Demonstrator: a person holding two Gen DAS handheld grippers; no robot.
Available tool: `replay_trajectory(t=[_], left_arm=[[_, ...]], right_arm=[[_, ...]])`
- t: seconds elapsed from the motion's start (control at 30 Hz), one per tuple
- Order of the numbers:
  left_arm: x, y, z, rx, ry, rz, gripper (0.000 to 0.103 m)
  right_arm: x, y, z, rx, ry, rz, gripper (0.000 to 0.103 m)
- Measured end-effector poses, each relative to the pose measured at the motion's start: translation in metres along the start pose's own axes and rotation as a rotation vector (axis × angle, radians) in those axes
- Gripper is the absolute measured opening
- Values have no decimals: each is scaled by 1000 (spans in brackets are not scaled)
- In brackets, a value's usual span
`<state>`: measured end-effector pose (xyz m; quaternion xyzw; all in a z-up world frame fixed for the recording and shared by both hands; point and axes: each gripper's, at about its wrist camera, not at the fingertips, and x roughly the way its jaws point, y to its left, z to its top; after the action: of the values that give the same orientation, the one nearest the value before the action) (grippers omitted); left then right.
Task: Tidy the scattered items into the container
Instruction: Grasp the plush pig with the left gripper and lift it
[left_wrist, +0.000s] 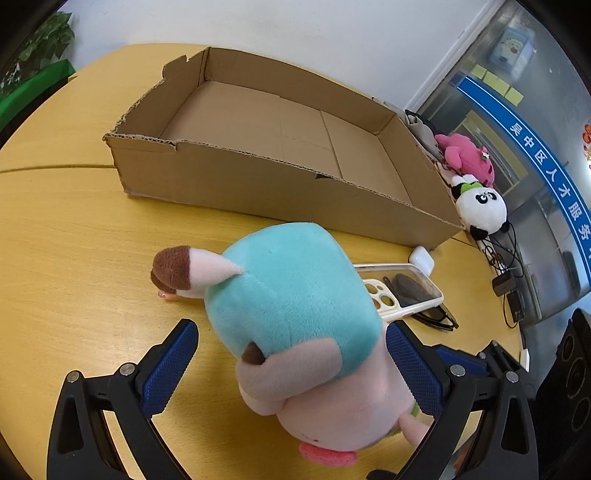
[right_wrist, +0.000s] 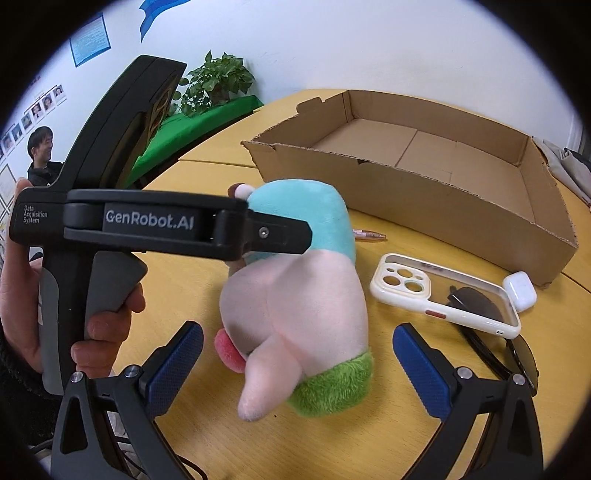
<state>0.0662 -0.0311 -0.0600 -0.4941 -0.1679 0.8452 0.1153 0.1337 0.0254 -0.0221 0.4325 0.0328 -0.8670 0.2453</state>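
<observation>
Yellow table bears cardboard box, holding nothing.

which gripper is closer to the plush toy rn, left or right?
Left. The left gripper has its fingers on either side of the plush toy, one pad touching it. The right gripper sits open by the toy's green end, both pads clear of it.

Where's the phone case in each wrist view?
Left wrist: phone case sits right of centre, partly hidden behind the plush.
Right wrist: phone case sits right of centre, fully visible, right of the plush.
Shared landmark: the earbud case at the box's near corner.
</observation>
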Motion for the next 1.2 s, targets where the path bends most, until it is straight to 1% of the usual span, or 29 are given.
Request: replay_trajectory(t=[0.27,0.37,0.43,0.5,0.57,0.7,0.87,0.93,1.0,1.07,1.2], left_arm=[[13,-2,7,1,21,11,103],[20,-2,13,6,41,4,103],[23,-2,15,7,51,1,103],[25,-2,15,15,56,-3,103],[25,1,14,9,60,-17,102],[21,4,10,2,60,-42,96],[15,-1,7,25,41,-46,90],[9,-3,5,25,31,-46,87],[0,-6,5,33,11,-54,85],[-13,-13,5,57,-19,-59,85],[-39,-27,15,113,-73,-42,84]], right_arm=[[9,-4,-3,18,9,-8,102],[19,-5,-1,24,21,4,102],[31,-5,-1,24,45,7,102],[39,-1,-2,13,65,-6,100],[43,3,-7,-9,63,-29,98],[42,1,-13,30,56,-10,92],[36,3,-19,33,40,-9,83],[30,4,-21,37,34,5,79],[21,6,-24,41,9,17,78],[10,10,-24,32,-25,10,78],[-11,17,-16,29,-90,10,77]])
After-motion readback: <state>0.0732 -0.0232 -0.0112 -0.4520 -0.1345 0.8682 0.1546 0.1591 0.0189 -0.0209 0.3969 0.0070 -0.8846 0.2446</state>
